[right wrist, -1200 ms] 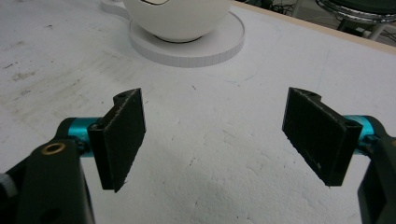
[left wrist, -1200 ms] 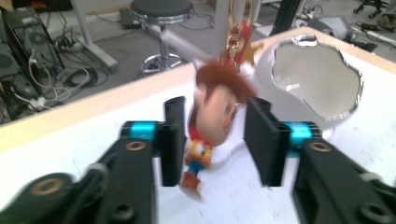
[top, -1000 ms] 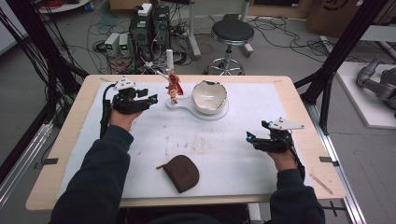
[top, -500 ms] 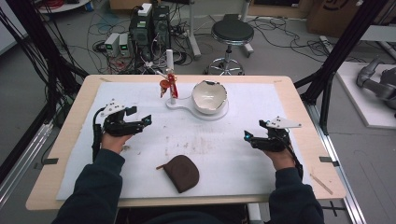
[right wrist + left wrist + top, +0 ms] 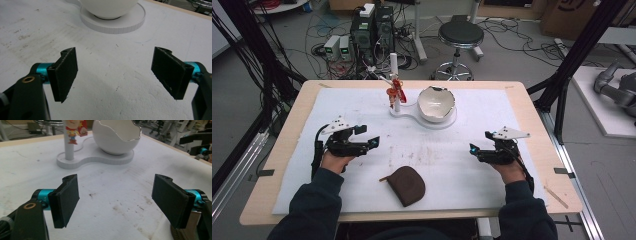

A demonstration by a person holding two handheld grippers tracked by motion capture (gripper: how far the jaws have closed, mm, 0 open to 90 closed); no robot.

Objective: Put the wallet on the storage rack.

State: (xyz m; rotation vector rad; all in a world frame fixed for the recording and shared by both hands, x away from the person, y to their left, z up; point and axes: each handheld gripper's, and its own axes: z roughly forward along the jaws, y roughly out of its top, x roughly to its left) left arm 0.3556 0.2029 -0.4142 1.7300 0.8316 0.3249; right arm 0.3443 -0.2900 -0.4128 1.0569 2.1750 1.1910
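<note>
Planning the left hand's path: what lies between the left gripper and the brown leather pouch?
Bare white mat, stained, in the high view, between left gripper and brown leather pouch.

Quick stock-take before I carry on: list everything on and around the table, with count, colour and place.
white stand: 1, white, far middle of the table, with an upright post
egg-shaped bowl: 1, white, on the stand's right pad
figure charm: 1, red and yellow, hanging at the post
pouch: 1, brown, near edge, between the hands
foam mat: 1, white, stained, covering the table
table: 1, light wood
stool: 1, black, on the floor behind the table
left claw: 1, black, open, nothing between its jaws
right claw: 1, black, open, nothing between its jaws
</note>
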